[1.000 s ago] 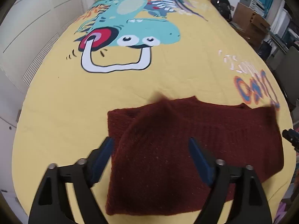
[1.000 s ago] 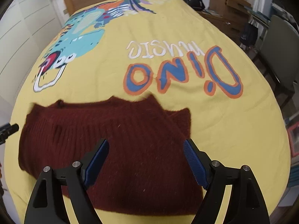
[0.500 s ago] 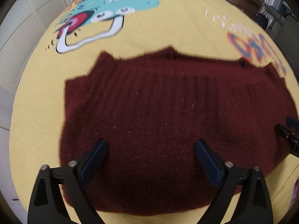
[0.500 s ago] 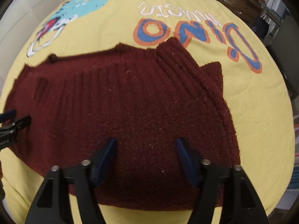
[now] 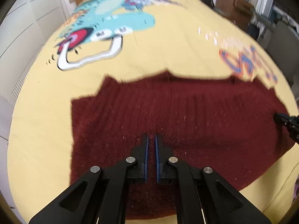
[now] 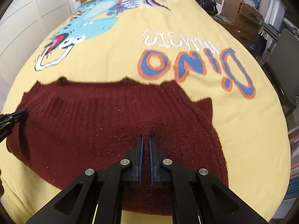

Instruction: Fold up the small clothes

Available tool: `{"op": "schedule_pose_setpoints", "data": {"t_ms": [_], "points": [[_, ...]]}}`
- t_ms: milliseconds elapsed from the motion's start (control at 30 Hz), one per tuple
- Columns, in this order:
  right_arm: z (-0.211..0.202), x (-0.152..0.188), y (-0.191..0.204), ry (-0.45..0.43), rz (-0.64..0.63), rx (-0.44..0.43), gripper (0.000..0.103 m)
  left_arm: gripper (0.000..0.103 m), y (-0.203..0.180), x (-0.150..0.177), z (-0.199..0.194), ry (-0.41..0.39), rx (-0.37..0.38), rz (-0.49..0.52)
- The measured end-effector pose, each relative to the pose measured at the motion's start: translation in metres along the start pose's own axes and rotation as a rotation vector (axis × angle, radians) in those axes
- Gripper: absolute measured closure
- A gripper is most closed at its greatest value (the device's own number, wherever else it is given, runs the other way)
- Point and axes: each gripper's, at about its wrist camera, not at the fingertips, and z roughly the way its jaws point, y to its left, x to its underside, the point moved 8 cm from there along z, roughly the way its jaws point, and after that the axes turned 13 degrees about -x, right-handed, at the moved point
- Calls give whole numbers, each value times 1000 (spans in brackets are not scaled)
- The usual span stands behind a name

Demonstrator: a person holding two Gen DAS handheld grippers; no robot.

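Both hand-held grippers have just been closing, and each now has its blue pads drawn nearly together with a small ridge of dark red knit gathered between the tips. The left hand-held gripper point(image 5: 151, 135) pinches the sweater point(image 5: 186, 123) just left of the garment's middle, and the right hand-held gripper point(image 6: 146, 137) pinches it toward the right side. Each one shows at the edge of the other's view, so the 2 grips sit well apart across the width.

The sweater lies spread on the yellow bedspread point(image 6: 115, 59) near the front edge of the bed, below the orange and blue lettering point(image 6: 196, 69) and the dinosaur print point(image 5: 104, 31). Its far edge looks uneven, with folded corners poking up at the right.

My reading is that this is the grasp before a fold. To do it well, both pinches should take the same number of layers; thick knit bunches easily, and a grip on the top layer alone would peel it off the layer beneath. The 2 hands should then rise together and at the same pace, keeping the cloth between them taut but not stretched, so the fold line runs straight. Carrying the near part toward the far edge and laying it down gently would keep the corners from sliding. Whether the pads catch 1 layer or more, I cannot tell.
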Motion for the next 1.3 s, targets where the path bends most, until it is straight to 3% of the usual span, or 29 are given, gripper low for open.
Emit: {"op": "schedule_pose_setpoints", "data": {"t_ms": [67,167,233,367,467,500,533,567,600,667,767,867,1067,1300], "points": [[6,-3,-1,12,2,11,97,98,6,-9,-4,-35,-14,-18],[31,8,-7,94,26,15,97,103,9,-8,12,-8,-59,-7],[36,13,-9,98,44,5,95,103,10,-1,26,28,-96,14],[31,13,-14,83,93,-35,87,103,13,11,33,44,-86,5],[23,9,-13,67,91,-29,56,102,17,10,29,74,-50,-23],[18,8,-12,55,87,-22,37,100,18,9,29,84,-42,-35],[12,6,-9,35,80,-21,25,97,21,8,26,85,-41,-46],[6,5,-5,16,73,-26,24,79,20,7,22,81,-44,-51],[2,5,-2,7,68,-30,23,39,19,7,18,78,-42,-54],[-8,6,9,-15,44,-35,21,3,13,8,5,67,-3,-61],[-17,9,25,-33,13,-42,16,2,2,9,-10,44,34,-61],[-19,17,48,-57,-32,-51,0,1,-9,11,-18,19,52,-49],[4,42,71,-44,-95,-20,0,1,-28,34,-3,49,46,-1],[30,66,34,2,-66,46,0,1,-10,60,23,88,-12,14]]}}
